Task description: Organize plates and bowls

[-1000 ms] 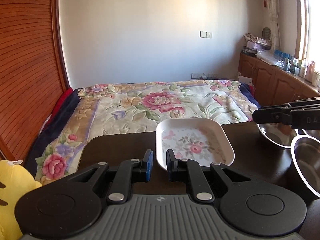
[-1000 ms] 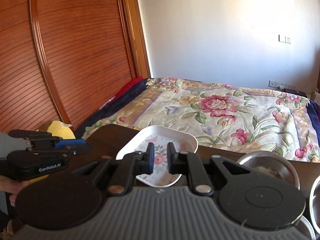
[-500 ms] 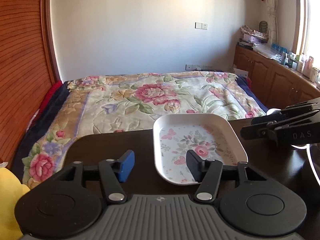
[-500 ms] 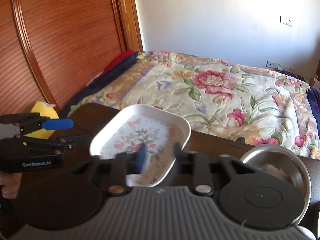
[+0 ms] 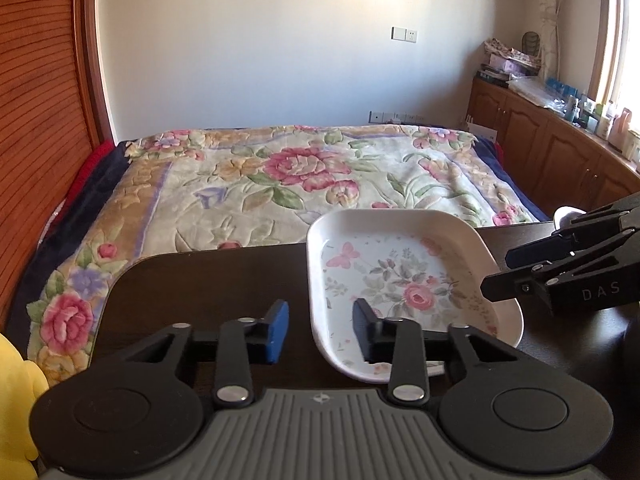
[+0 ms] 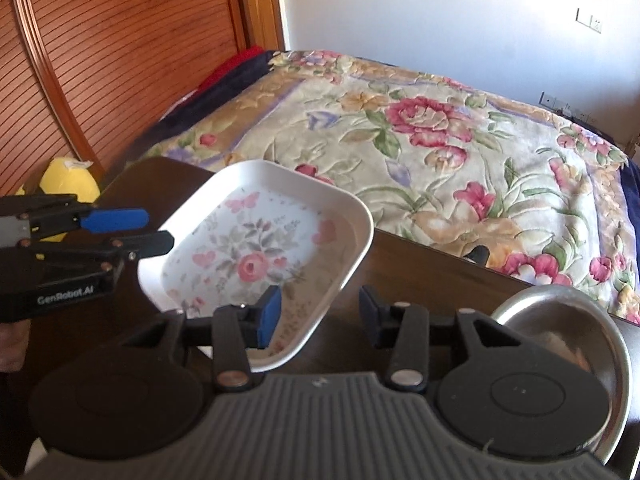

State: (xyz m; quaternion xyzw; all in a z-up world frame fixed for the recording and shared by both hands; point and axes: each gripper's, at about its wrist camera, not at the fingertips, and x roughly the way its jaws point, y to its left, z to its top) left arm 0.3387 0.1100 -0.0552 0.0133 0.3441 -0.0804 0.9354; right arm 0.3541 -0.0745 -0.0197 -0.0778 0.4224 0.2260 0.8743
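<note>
Two handheld grippers, both w/ jaws spread and nothing between them, flank one dish at a bedroom table. L gripper straddles the near-left rim of a white rounded-rectangular plate w/ pink rose and butterfly print: its blue-padded finger sits outside the rim over bare wood, its black finger hangs over the plate's inside. R gripper does the same on the opposite side, blue pad over the floral interior, other finger outside above the tabletop; whether any pad touches the rim can't be told.

Plate lies flat on the dark brown wooden table, toward the far edge beside the bed, its long axis running near-to-far as seen from the L camera, rim sloping up all round. It sits directly ahead of both tools, so neither hand is clearly nearer; each has a rim section already between its fingers. Judging by that, next move is prob. a two-sided pinch and lift, which needs both jaws closing squarely on the thin rim.

A shiny stainless-steel bowl stands near the table's right end, just right of the R gripper, apart from the plate. Beyond the far edge: bed w/ floral quilt.
</note>
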